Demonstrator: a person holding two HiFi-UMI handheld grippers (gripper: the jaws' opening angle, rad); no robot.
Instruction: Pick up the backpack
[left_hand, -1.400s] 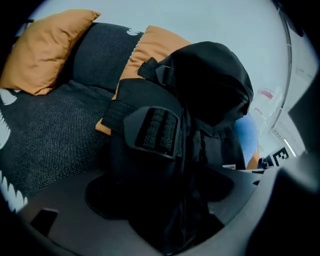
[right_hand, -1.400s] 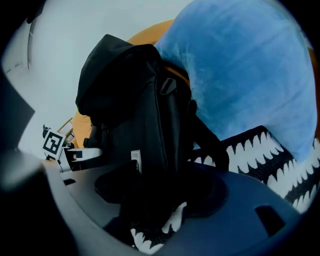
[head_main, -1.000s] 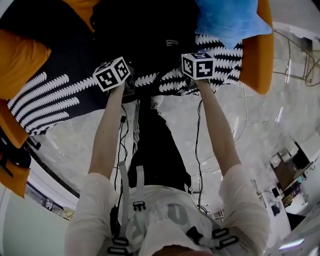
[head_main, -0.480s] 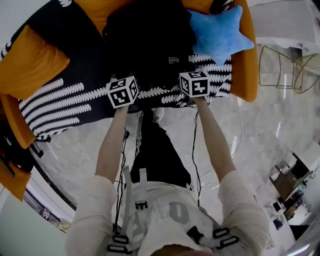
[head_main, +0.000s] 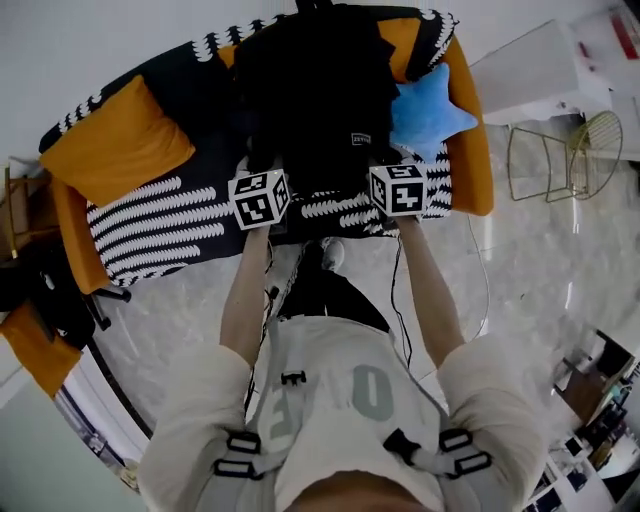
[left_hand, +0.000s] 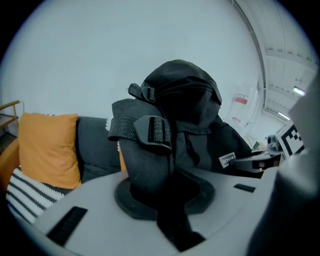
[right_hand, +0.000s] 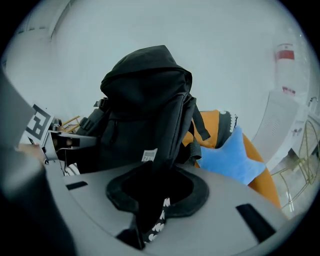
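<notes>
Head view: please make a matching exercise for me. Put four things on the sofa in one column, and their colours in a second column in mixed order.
Column one
1. backpack
2. star cushion
3. square cushion
4. sofa cover

Column two
a. orange
b. black with white stripes
c. blue
d. black, with a small white label

Right pairs: 1-d, 2-c, 3-a, 4-b
</notes>
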